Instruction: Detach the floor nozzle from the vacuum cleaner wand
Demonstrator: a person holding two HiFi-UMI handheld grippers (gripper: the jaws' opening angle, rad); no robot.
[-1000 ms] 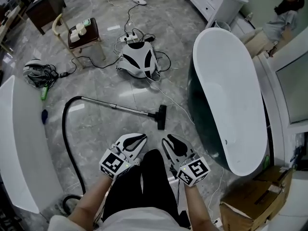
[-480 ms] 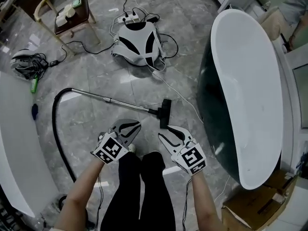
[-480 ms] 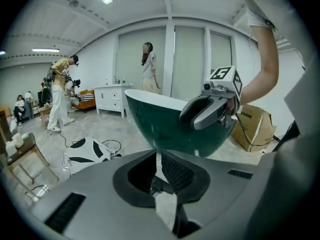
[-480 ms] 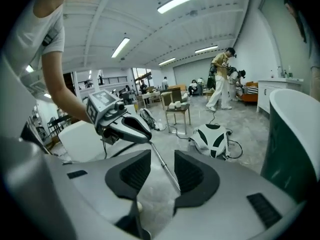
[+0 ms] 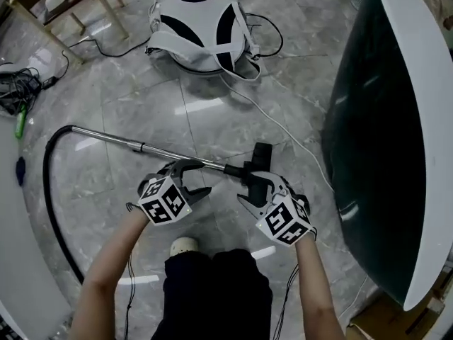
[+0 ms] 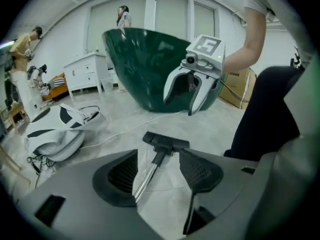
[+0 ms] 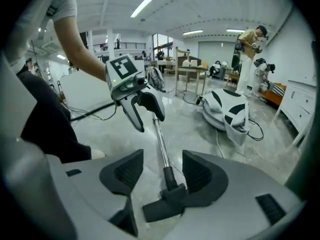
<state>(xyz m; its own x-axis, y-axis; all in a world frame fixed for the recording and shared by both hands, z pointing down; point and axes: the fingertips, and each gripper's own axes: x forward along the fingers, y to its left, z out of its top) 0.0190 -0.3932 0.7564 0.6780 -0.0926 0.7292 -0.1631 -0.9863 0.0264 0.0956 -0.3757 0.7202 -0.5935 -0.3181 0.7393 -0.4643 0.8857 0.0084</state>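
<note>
A white pack (image 5: 202,27) lies near the green bathtub (image 5: 368,119).

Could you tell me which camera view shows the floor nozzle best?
The left gripper view: the whole nozzle and its joint to the wand show there, unobstructed. The right gripper view has it closer, but one end is hidden. The head view shows it small and partly hidden.

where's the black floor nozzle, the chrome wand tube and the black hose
black floor nozzle (image 5: 262,153): head view, middle of its top face
chrome wand tube (image 5: 163,151): head view, mid-length of the tube
black hose (image 5: 45,168): head view, left bend of its curve
</note>
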